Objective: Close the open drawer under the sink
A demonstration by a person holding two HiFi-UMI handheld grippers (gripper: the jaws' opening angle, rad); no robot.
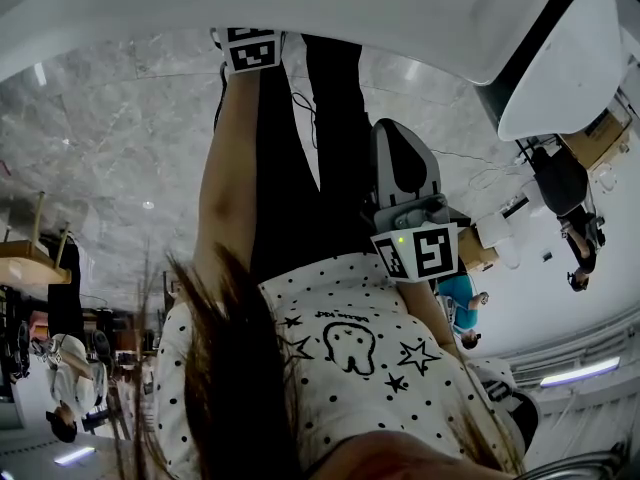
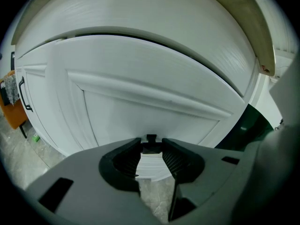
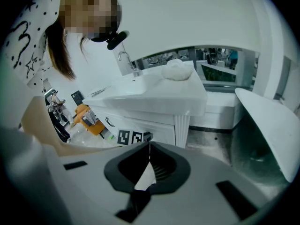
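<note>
In the left gripper view the white panelled drawer front (image 2: 140, 74) fills the frame, with a thin dark gap (image 2: 154, 39) along its top under the counter. My left gripper (image 2: 151, 146) is right against it, jaws a little apart and closed on a small black handle piece (image 2: 151, 144). The right gripper view shows the white sink vanity (image 3: 154, 95) with its faucet (image 3: 125, 60). The left gripper's marker cube (image 3: 130, 137) sits at the vanity's front. My right gripper (image 3: 149, 146) is shut and empty, held back from the vanity.
A white curved fixture (image 3: 267, 125) stands close on the right. An orange chair (image 3: 86, 118) is on the floor left of the vanity. Another black handle (image 2: 22, 93) shows on the cabinet's left side. The head view shows mostly the person's dotted shirt (image 1: 350, 348).
</note>
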